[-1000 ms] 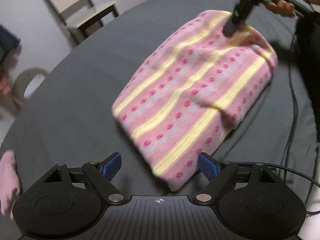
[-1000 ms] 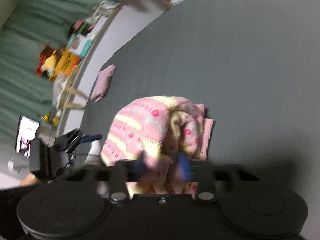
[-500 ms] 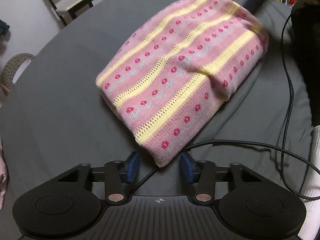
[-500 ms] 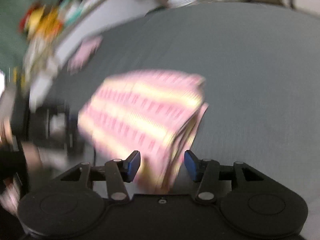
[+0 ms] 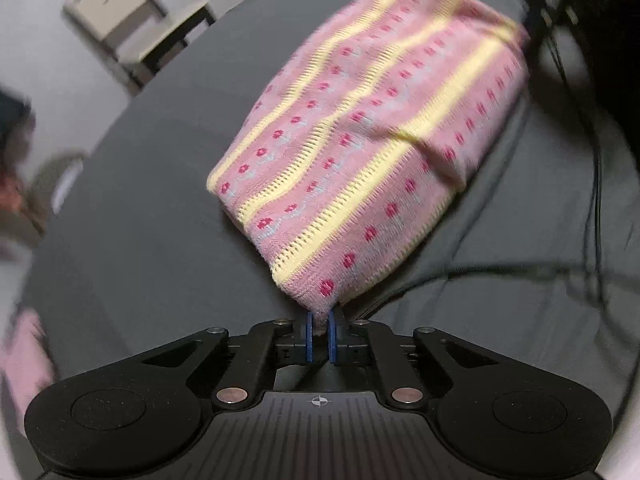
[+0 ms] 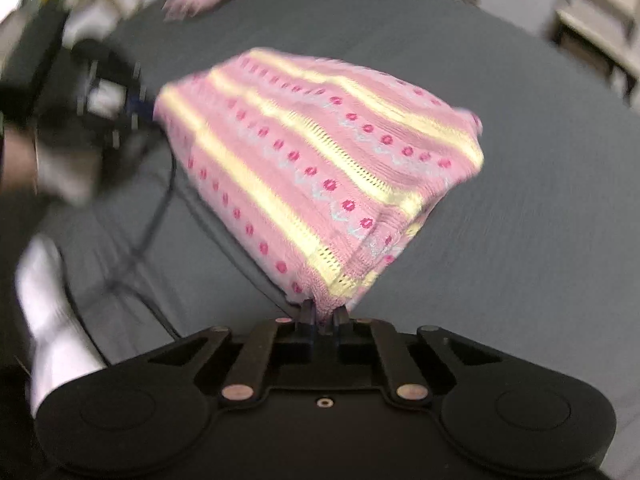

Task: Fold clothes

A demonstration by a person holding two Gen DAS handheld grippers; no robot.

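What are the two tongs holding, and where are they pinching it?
Both hold the pink striped knit garment. The left tongs pinch one corner; the right tongs pinch another corner.

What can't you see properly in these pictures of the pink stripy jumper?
- Left wrist view: the corner of the pink jumper pinched in the left gripper is hidden between the closed jaws.
- Right wrist view: the corner inside the right gripper is hidden likewise.
- Right wrist view: clutter at the top left is too blurred to name.
- Both views: the jumper's underside is hidden by its own folds.
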